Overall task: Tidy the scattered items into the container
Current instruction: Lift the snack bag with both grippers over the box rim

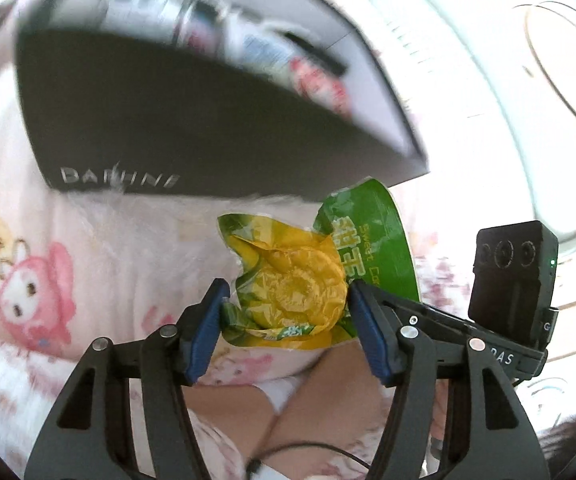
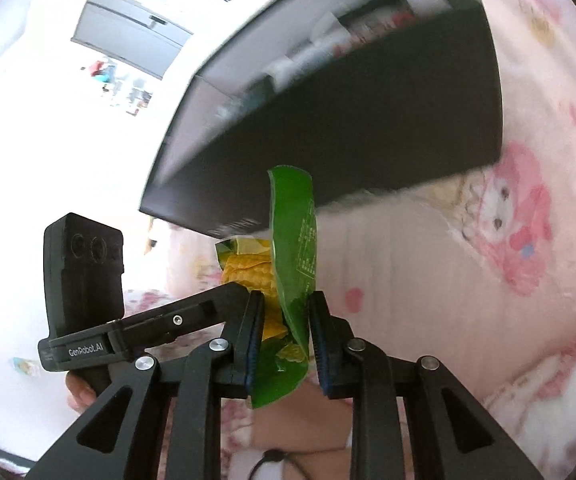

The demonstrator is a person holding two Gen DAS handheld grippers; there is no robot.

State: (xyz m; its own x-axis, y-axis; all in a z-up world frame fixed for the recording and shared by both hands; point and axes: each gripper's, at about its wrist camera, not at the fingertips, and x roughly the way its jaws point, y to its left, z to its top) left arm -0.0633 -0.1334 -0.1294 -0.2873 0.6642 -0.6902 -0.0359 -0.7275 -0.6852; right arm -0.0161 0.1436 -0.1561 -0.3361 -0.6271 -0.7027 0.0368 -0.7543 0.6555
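With both your grippers at one packet, the scene reads:
Item: green-and-yellow sweet corn packet point(image 1: 288, 292), lifted above the pink cartoon-print bedding point(image 1: 32, 280), just in front of the box.
Left gripper point(image 1: 286, 320): clenched across the packet's yellow corn end, blue pads pressing both sides.
Right gripper point(image 2: 286, 334): jaws narrow, green flap between them; can't tell whether you're pinching it.
Container: black DAPHNE box point(image 1: 176, 128), open-topped, blurred items inside, resting on the bedding.

Green-yellow corn packet point(image 1: 288, 288) before black box point(image 1: 192, 120)
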